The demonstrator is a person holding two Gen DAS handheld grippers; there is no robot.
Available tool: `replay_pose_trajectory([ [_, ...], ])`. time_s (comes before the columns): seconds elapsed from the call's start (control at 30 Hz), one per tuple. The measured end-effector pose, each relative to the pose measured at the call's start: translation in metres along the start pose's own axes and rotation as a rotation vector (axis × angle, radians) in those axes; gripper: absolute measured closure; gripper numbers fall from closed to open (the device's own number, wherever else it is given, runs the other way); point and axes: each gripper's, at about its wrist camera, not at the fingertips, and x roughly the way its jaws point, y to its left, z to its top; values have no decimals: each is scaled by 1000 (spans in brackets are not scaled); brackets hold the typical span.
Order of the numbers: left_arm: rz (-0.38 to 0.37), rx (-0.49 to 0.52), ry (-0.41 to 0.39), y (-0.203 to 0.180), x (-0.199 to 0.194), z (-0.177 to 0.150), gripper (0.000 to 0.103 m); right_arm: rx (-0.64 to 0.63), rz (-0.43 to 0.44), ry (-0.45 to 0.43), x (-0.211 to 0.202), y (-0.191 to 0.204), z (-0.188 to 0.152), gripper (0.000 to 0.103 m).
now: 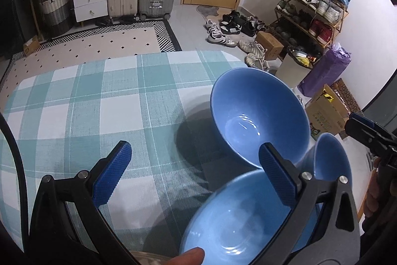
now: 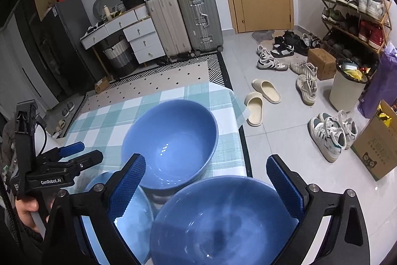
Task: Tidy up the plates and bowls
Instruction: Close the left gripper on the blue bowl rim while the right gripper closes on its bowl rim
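Note:
Three blue bowls sit close together at the right end of a table with a teal checked cloth [image 1: 99,101]. The far bowl [image 1: 258,116] [image 2: 171,140] is deep. A near bowl [image 1: 235,222] [image 2: 223,222] lies closest to both cameras. A third, paler bowl [image 1: 330,158] [image 2: 131,212] is partly hidden behind fingers. My left gripper [image 1: 198,175] is open, its right finger over the near bowl's rim, holding nothing. My right gripper [image 2: 207,186] is open above the near bowl, its left finger in front of the paler bowl. Each gripper shows in the other's view: right gripper [image 1: 369,135], left gripper [image 2: 62,165].
The table's right edge [image 2: 238,131] drops to a tiled floor with scattered shoes [image 2: 273,61] and slippers [image 2: 260,98]. A cardboard box [image 2: 377,148], a bin [image 2: 347,86] and a shoe rack [image 2: 354,6] stand right. Suitcases [image 2: 183,24] and a drawer unit [image 2: 139,36] stand behind. A thumb [image 1: 191,255] shows low.

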Motion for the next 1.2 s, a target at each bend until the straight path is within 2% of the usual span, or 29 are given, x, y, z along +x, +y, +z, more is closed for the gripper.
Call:
replay_pose_trajectory([
  [0.13, -7, -2, 27, 0, 16, 4, 3, 5, -1, 26, 14, -3, 3, 7],
  [0.3, -14, 4, 55, -2, 32, 8, 18, 15, 5, 62, 33, -8, 6, 17],
  [0.57, -20, 7, 86, -6, 52, 12, 29, 27, 11, 117, 62, -15, 9, 21],
  [0.73, -36, 15, 108, -8, 60, 14, 40, 39, 28, 147, 78, -18, 8, 38],
  [0.8, -38, 19, 112, -9, 62, 14, 50, 37, 31, 150, 81, -17, 8, 44],
  [1.13, -79, 50, 110, -16, 63, 13, 69, -5, 24, 149, 88, -7, 6, 79],
  [1.2, -87, 63, 110, -19, 62, 13, 81, -15, 21, 148, 89, -6, 6, 83],
])
